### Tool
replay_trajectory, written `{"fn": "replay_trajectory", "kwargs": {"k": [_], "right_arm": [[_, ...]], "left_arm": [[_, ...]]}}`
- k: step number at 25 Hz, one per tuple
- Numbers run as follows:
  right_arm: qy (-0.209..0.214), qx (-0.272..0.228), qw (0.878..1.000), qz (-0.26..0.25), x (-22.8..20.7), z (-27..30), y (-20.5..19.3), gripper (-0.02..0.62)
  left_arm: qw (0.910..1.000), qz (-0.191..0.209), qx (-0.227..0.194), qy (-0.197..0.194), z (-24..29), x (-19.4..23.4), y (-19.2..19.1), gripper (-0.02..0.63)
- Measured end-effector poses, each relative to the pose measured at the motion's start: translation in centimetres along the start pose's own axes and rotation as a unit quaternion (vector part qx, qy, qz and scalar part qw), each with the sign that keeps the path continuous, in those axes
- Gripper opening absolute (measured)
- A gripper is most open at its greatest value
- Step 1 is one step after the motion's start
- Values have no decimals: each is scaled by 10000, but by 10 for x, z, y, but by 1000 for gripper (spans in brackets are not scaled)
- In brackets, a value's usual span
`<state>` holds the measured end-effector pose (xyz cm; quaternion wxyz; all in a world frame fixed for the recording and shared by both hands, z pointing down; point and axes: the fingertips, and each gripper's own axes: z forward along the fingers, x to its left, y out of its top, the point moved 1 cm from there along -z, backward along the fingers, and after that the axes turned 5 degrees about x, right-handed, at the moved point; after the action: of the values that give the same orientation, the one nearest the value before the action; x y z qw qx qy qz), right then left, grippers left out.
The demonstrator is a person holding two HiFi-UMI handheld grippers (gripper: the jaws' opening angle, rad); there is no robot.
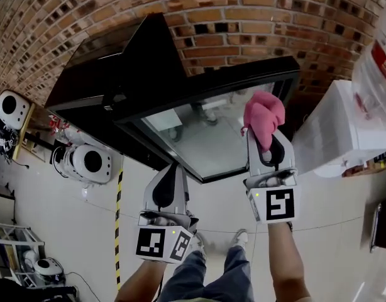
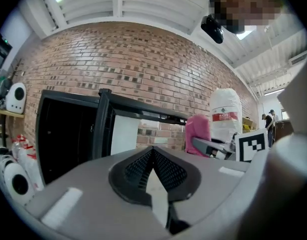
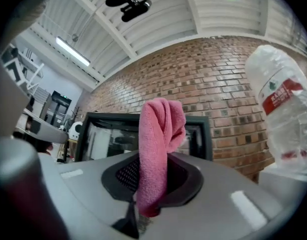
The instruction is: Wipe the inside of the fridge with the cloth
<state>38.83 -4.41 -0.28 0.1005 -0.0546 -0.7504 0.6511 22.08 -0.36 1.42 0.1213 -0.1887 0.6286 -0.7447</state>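
Observation:
The black fridge (image 1: pixel 117 74) stands against a brick wall with its glass door (image 1: pixel 205 137) swung open toward me. A pink cloth (image 1: pixel 263 115) sticks up out of my right gripper (image 1: pixel 266 140), which is shut on it in front of the door's right part. In the right gripper view the cloth (image 3: pixel 161 134) rises from between the jaws of that gripper (image 3: pixel 152 169), with the fridge (image 3: pixel 193 129) beyond. My left gripper (image 1: pixel 175 167) is shut and holds nothing, just below the door's lower edge. In its own view this gripper (image 2: pixel 153 151) faces the dark fridge opening (image 2: pixel 63 134).
A white water dispenser (image 1: pixel 344 131) with a large bottle (image 1: pixel 375 74) stands right of the fridge. White rounded machines (image 1: pixel 86 162) sit on the floor at the left, beside yellow-black tape (image 1: pixel 118 212). My shoes (image 1: pixel 240 238) show below the grippers.

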Motion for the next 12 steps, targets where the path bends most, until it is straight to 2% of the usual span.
{"fn": "replay_trajectory", "kwargs": {"k": [2,6,8,12], "right_arm": [[287,-202,9990,269,51,-4,1,64],[803,-25,9957,458,139,2,-25,64],[961,80,9944,435,171,7,-38,64],[1239,391,9915,86,220,19,-64,64]], "left_arm": [[9999,8,-19,117,-7,16,-7,8],[9996,-131,-34,233,-17,53,-19,8],[9996,-170,-39,201,-20,68,-23,8],[9999,10,-67,93,-27,93,-29,8]]}}
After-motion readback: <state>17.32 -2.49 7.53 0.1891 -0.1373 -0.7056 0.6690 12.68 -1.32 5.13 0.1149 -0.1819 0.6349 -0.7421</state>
